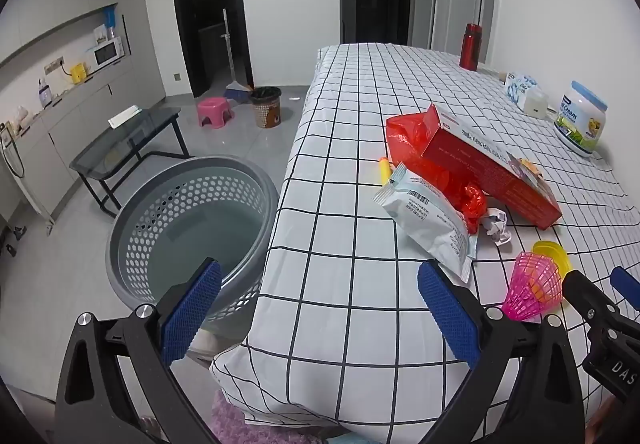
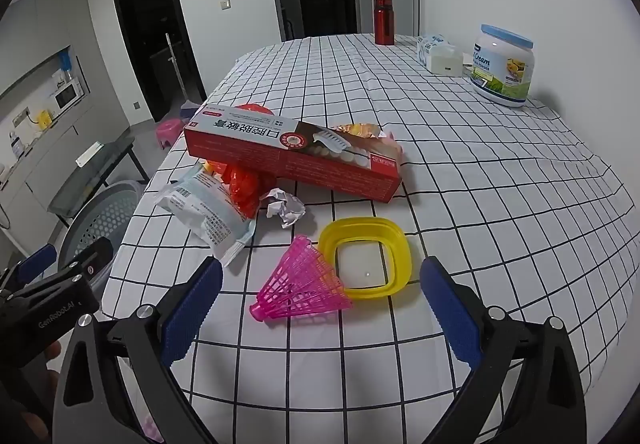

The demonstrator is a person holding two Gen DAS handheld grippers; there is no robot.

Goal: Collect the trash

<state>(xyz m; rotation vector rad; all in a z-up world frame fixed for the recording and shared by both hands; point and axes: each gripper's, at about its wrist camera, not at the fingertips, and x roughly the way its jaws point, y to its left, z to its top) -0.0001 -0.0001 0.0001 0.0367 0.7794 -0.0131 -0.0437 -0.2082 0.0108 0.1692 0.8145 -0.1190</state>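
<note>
Both grippers are empty, jaws wide: the left gripper point(image 1: 320, 308) over the table's point(image 2: 500, 180) left edge, the right gripper point(image 2: 320, 308) over its near edge. The trash lies near that left edge: red carton point(image 2: 296, 160), snack wrapper point(image 2: 208, 212), crumpled paper point(image 2: 285, 207), pink shuttlecock point(image 2: 300, 288), yellow lid point(image 2: 366, 264). The grey basket point(image 1: 192, 228) stands on the floor beside the left edge.

On table: 1 red box point(image 2: 292, 160), 1 white pouch point(image 2: 208, 210), 1 red bag point(image 2: 240, 186), 1 paper ball point(image 2: 285, 206), 1 pink shuttlecock point(image 2: 302, 284), 1 yellow lid point(image 2: 366, 258), 1 red bottle point(image 2: 384, 21), 1 tub point(image 2: 503, 65), 1 tissue pack point(image 2: 438, 52). On floor: 1 grey basket point(image 1: 192, 228), 1 bin point(image 1: 266, 106), 1 pink stool point(image 1: 215, 111).
</note>
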